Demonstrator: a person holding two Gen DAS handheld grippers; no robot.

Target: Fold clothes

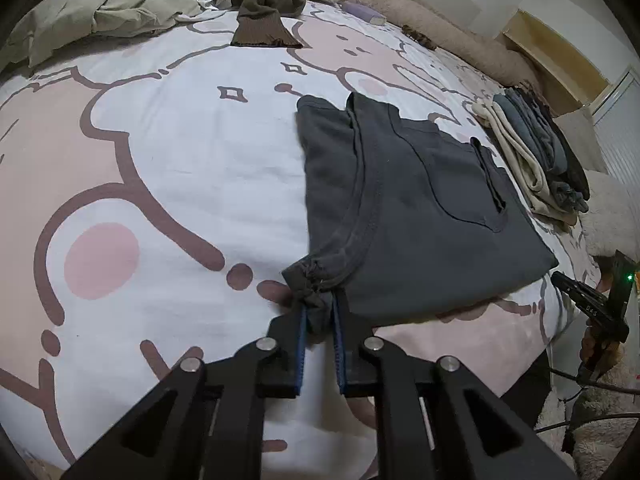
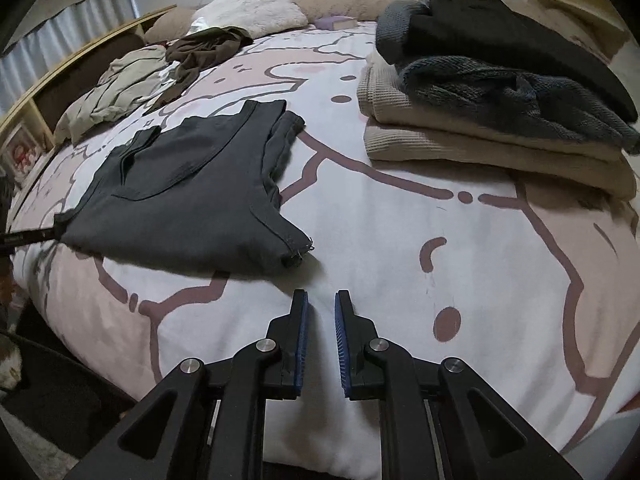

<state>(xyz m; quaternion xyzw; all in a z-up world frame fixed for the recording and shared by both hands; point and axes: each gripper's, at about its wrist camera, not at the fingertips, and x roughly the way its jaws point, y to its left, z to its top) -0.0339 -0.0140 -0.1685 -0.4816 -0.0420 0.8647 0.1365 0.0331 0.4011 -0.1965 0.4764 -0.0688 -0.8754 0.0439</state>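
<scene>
The left gripper pinches a bunched corner of the dark grey T-shirt between its blue pads. The shirt lies partly folded on the pink-and-white bedspread, near the bed's edge. The right gripper hovers over bare bedspread just beside the shirt's frayed corner — fingers slightly parted, gripping nothing. A stack of folded clothes sits to its right — crumpled garments lie beyond.
</scene>
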